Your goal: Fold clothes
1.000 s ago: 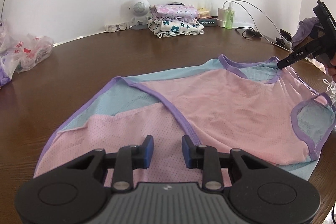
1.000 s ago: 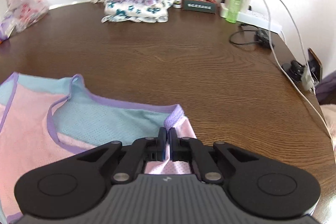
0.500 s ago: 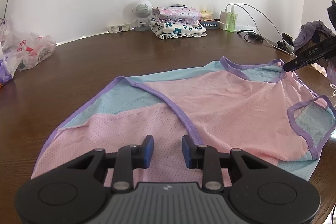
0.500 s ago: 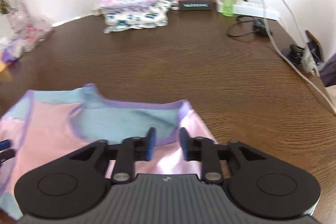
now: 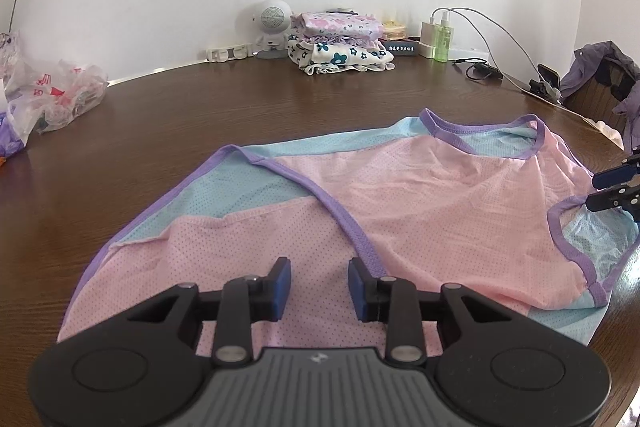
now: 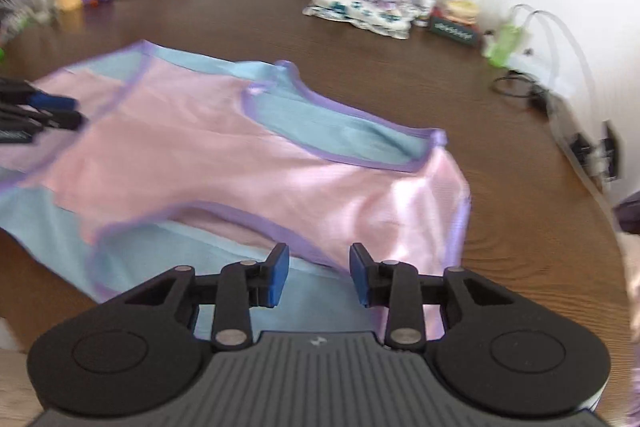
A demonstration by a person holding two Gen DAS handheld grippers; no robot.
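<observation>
Meanwhile, both the left gripper (image 5: 319, 283) and the right gripper (image 6: 319, 269), whose jaws had just been opening, hung open and empty at lower centre over the vest (image 5: 400, 195); a shallow grab risked lifting one layer only.

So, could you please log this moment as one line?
left hand-held gripper: open over pink top | right hand-held gripper: jaws just opened, nothing pinched | top flat on table

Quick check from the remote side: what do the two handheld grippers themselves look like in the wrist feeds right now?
Both look alike. The left gripper and right gripper each have black linkage arms with silver pivot screws, blue pads on the fingertips, and a grey ribbed body with a small pale logo, flanked by two round black housings. No cables, sleeves or hands show.
</observation>
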